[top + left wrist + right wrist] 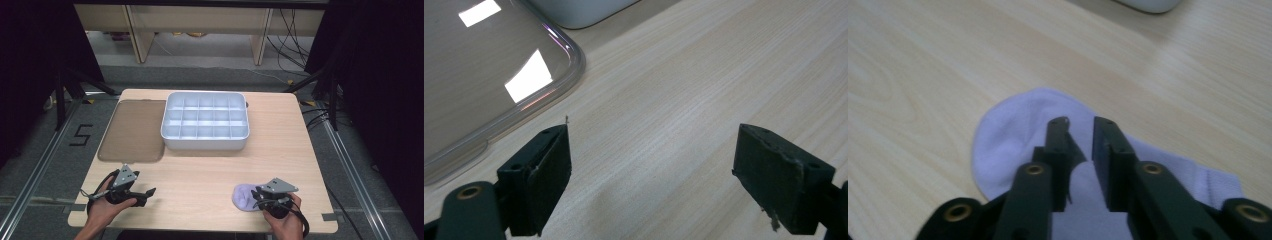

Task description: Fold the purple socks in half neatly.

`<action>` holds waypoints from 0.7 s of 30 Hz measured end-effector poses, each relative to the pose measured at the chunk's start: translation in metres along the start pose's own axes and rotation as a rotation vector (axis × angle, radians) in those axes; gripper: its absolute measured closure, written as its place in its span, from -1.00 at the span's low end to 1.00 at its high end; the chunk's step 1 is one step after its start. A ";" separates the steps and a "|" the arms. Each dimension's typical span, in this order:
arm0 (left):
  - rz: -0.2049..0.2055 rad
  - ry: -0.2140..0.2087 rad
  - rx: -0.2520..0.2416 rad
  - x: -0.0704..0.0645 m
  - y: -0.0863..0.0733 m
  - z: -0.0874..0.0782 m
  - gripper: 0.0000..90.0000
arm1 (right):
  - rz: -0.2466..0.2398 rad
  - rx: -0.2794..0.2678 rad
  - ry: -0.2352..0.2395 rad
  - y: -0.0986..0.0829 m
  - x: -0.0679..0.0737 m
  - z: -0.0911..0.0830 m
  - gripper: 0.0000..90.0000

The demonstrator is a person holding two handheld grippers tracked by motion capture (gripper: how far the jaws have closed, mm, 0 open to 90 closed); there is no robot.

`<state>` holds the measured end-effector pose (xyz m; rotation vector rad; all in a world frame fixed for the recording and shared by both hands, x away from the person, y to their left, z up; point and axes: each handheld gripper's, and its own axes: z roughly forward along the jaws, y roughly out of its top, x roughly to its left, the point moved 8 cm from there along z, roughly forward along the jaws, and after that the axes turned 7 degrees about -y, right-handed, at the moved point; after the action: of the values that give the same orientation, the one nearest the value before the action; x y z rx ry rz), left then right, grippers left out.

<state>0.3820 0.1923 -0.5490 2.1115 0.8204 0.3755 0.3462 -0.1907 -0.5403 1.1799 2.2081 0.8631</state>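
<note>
A pale lilac sock (241,196) lies crumpled on the wooden table near the front right. In the right gripper view the sock (1008,130) spreads under the jaws, and a fold of it bulges up between them. My right gripper (1080,125) is shut on that fold, and in the high view the right gripper (257,195) sits at the sock's right side, held by a hand. My left gripper (146,196) rests at the front left, also in a hand. Its jaws stand wide apart over bare wood, so the left gripper (654,150) is open and holds nothing.
A white tray (205,144) with several compartments stands at the table's middle back. A translucent brownish lid (132,130) lies flat to its left, and this lid (484,65) lies just beyond the left jaws. Bare wood stretches between the two grippers.
</note>
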 end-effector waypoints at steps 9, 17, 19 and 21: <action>-0.015 -0.001 0.000 -0.001 0.000 0.001 -0.67 | -0.091 0.037 0.040 0.002 0.017 0.007 1.00; -0.022 -0.002 0.002 -0.001 -0.001 0.001 -0.67 | -0.123 0.062 0.050 0.005 0.025 0.016 1.00; -0.025 0.000 0.007 -0.001 0.000 0.001 -0.67 | -0.145 0.080 0.052 0.004 0.026 0.021 1.00; -0.025 0.000 0.004 -0.001 0.000 0.001 -0.66 | -0.150 0.097 0.059 0.002 0.029 0.024 1.00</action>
<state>0.3818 0.1910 -0.5496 2.1028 0.8472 0.3606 0.3488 -0.1581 -0.5582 1.0284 2.3759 0.7455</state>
